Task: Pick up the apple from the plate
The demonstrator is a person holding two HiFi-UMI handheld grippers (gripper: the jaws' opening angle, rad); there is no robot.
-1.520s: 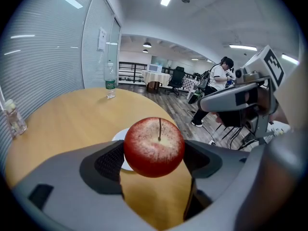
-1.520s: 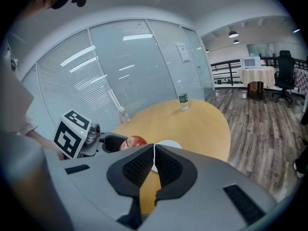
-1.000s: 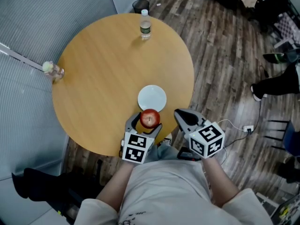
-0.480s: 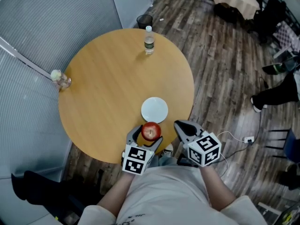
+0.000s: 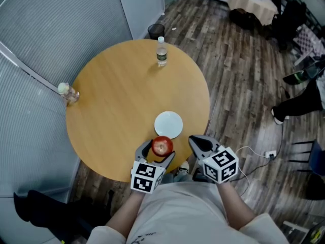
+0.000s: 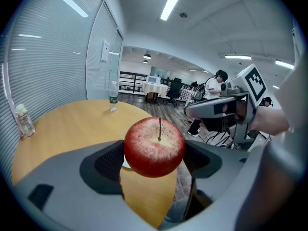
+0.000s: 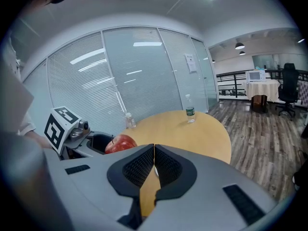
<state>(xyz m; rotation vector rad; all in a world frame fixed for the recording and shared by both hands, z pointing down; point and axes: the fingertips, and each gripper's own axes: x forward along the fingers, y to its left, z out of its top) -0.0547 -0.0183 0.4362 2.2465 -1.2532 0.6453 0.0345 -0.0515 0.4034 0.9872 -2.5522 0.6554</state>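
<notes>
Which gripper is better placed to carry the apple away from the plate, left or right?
Left. The left gripper is shut on the apple, clear of the plate; the right gripper is shut and empty beside it.

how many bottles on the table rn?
2. A green-labelled bottle stands near the far edge of the table; a smaller clear bottle sits at its left edge. The near edge is partly hidden, so one there could be missed.

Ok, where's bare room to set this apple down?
The table is bare between the water bottle, the small bottle at its left edge and the plate. The plate is empty too. Crowded by the left gripper and right gripper.
</notes>
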